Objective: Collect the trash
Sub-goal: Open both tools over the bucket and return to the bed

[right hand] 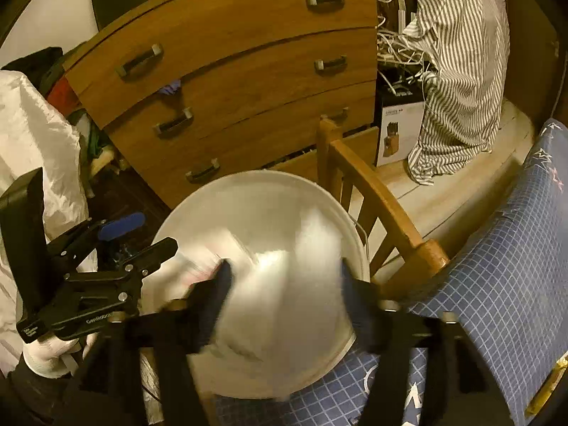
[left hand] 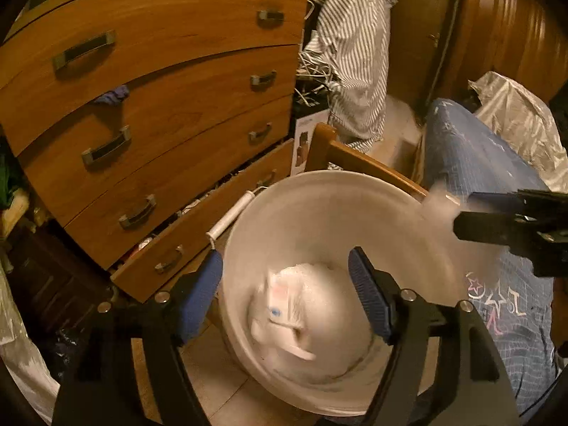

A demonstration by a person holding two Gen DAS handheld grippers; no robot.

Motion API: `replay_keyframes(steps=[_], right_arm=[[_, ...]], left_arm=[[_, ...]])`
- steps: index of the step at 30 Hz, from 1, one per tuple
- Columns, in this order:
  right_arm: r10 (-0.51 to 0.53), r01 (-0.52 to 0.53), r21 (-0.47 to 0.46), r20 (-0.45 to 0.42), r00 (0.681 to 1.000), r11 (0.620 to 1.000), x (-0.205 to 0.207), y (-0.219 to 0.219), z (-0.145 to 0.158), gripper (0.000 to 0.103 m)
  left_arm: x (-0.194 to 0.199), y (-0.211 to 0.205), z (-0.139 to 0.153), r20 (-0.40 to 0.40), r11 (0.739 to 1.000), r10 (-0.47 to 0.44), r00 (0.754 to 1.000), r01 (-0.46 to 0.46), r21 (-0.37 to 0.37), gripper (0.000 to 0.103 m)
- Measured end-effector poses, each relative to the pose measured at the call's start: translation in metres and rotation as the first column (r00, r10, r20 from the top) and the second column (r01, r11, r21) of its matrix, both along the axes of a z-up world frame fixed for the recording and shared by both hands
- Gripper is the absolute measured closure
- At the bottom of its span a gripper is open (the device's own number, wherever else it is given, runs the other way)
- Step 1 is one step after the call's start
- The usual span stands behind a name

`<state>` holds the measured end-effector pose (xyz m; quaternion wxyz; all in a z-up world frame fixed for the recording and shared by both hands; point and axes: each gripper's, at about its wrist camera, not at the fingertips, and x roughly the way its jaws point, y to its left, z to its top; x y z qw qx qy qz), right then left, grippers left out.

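Both tools hung over the white bucket (left hand: pixel 319 213), fingers spread and gripping nothing: the left tool (left hand: pixel 285 296) and the right tool (right hand: pixel 284 294). Blurred white trash (left hand: pixel 287 312) (crumpled wrappers, apparently) lay inside it, near the wooden dresser (left hand: pixel 159 106).

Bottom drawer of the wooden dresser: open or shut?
Open. The bottom drawer juts out from the dresser at a slant, with clutter showing in the gap above its front; the upper drawers sit nearly flush.

Right tongs (right hand: pixel 284 277) open over white bucket (right hand: pixel 255 206); blurred white trash (right hand: pixel 312 234) between fingers; left tongs (right hand: pixel 142 234) open beside rim.
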<state>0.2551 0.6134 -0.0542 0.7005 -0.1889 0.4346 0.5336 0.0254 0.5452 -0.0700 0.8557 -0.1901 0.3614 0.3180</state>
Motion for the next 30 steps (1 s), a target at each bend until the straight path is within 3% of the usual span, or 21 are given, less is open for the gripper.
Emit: replay_keyframes(steps=[9, 13, 17, 21, 24, 28, 30], right_arm=[[-0.044, 0.044, 0.117, -0.004, 0.999, 0.992, -0.004, -0.055, 0.025, 0.035], [-0.096, 0.084, 0.223, 0.043, 0.994, 0.971, -0.028, -0.131, 0.04, 0.035], [-0.208, 0.171, 0.292, 0.102, 0.973, 0.941, -0.055, -0.239, 0.032, 0.035], [-0.369, 0.324, 0.306, 0.102, 0.924, 0.895, -0.076, -0.361, 0.007, 0.035], [-0.469, 0.423, 0.299, 0.1, 0.877, 0.855, -0.088, -0.435, -0.01, 0.035], [-0.6, 0.545, 0.263, 0.226, 0.767, 0.796, -0.099, -0.539, -0.023, 0.035], [-0.667, 0.615, 0.261, 0.235, 0.707, 0.744, -0.092, -0.586, -0.031, 0.035]], left_arm=[[-0.008, -0.012, 0.014, 0.027, 1.0, 0.003, 1.0, -0.004, 0.024, 0.033], [-0.005, -0.043, 0.018, 0.058, 0.998, -0.057, 0.997, 0.055, 0.028, 0.033], [0.011, -0.095, 0.011, 0.067, 0.985, -0.171, 0.983, 0.17, 0.027, 0.033], [0.044, -0.163, -0.006, 0.06, 0.944, -0.329, 0.942, 0.33, -0.003, 0.033], [0.075, -0.226, -0.021, 0.049, 0.883, -0.466, 0.883, 0.468, -0.033, 0.033], [0.109, -0.306, -0.041, 0.042, 0.787, -0.609, 0.792, 0.61, -0.091, 0.033], [0.115, -0.33, -0.046, 0.044, 0.762, -0.639, 0.768, 0.639, -0.105, 0.033]])
